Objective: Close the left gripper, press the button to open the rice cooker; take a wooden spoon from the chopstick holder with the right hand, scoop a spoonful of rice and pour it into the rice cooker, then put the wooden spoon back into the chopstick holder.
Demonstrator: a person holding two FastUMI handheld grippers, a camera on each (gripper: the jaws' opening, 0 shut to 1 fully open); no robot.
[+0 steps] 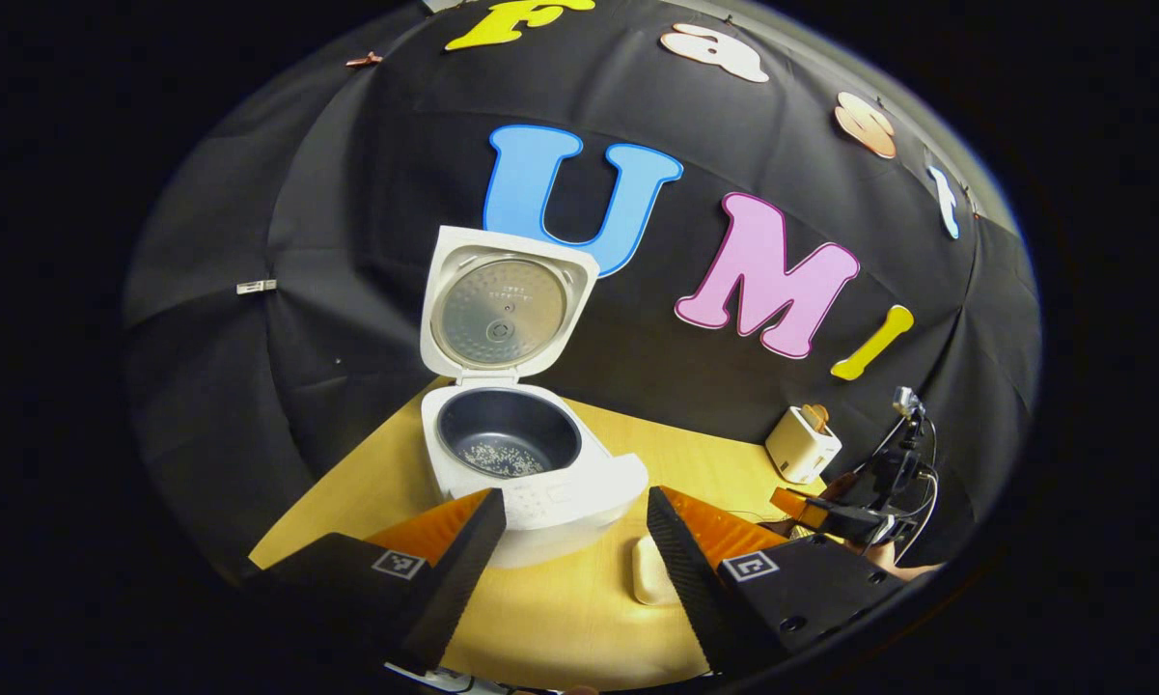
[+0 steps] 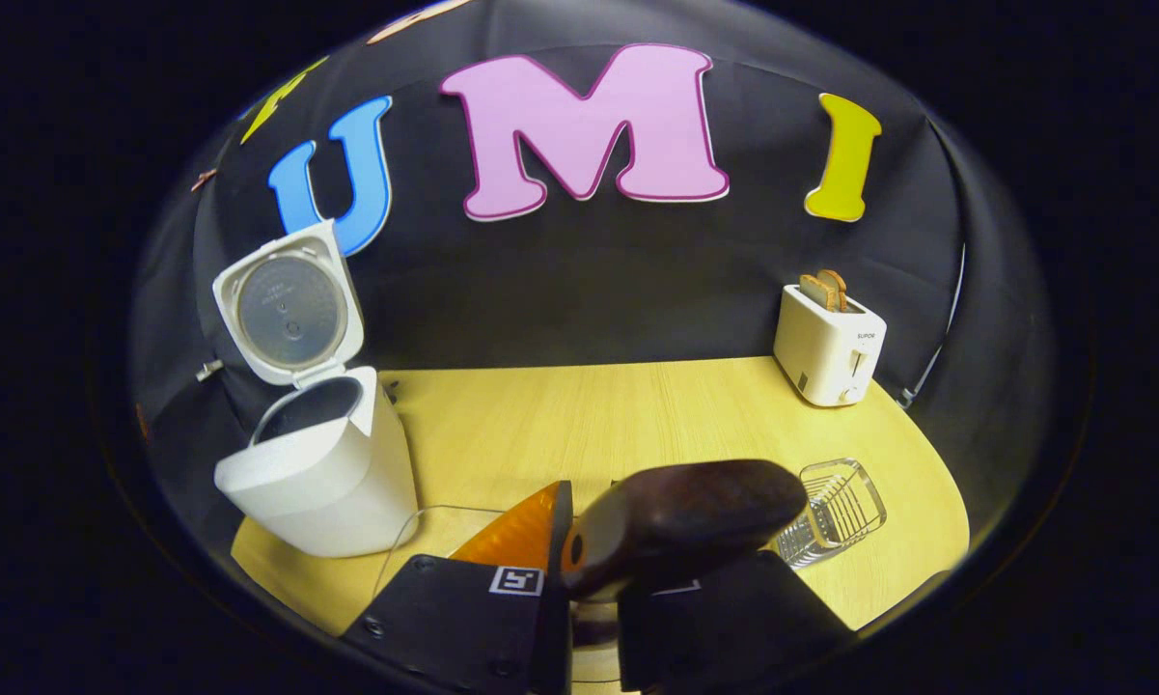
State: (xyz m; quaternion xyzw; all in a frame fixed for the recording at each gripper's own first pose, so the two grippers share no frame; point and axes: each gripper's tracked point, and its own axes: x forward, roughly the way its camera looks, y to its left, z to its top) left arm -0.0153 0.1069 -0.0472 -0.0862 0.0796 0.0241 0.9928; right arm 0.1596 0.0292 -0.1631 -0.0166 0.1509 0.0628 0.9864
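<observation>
The white rice cooker [image 1: 550, 492] stands open, its lid [image 1: 502, 309] upright at the back. A thin layer of rice grains [image 1: 504, 458] lies in its dark pot. My left gripper [image 1: 574, 502] is open just in front of the cooker, with nothing between its fingers. In the right gripper view, my right gripper [image 2: 587, 507] is shut on the dark wooden spoon [image 2: 695, 521], whose rounded bowl sticks out to the right above the table. The cooker [image 2: 318, 473] stands off to the left there. A clear wire chopstick holder [image 2: 835, 512] lies on the table just beyond the spoon.
A white toaster [image 2: 830, 343] holding bread stands at the back right of the yellow wooden table [image 2: 579, 415]. A small cream-coloured object [image 1: 648, 571] lies on the table near my left gripper. A clear container's rim [image 2: 415, 526] shows beside the cooker. The other gripper and a hand [image 1: 859, 516] are at the right.
</observation>
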